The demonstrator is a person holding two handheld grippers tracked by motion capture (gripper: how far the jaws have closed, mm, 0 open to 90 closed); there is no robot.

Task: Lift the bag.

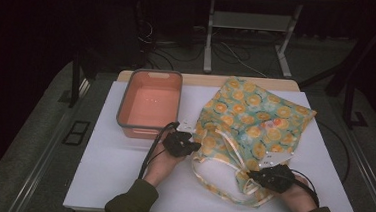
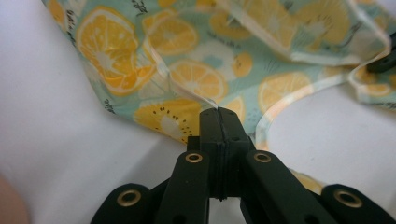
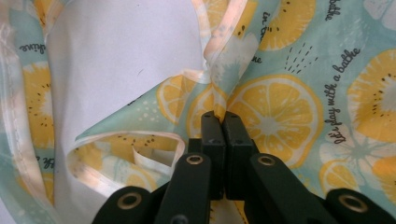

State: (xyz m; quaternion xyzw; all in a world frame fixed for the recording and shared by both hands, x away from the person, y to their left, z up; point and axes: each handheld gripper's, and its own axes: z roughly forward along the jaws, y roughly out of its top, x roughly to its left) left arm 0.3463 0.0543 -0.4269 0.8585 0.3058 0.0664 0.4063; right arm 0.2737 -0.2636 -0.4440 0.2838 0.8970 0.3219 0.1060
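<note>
Cloth [image 1: 255,125] sits pinched thinly at its edge by the left claw [image 2: 219,112] and right claw [image 3: 219,115]; any uneven lift likely slips a hem free; straps may snag.

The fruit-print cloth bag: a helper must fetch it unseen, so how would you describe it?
On the white table top, look right of the pink tub. The fruit-print cloth bag lies there crumpled, pale teal with orange citrus slices and cream straps. It is the one soft, patterned thing there, pinched by both tongs.
</note>
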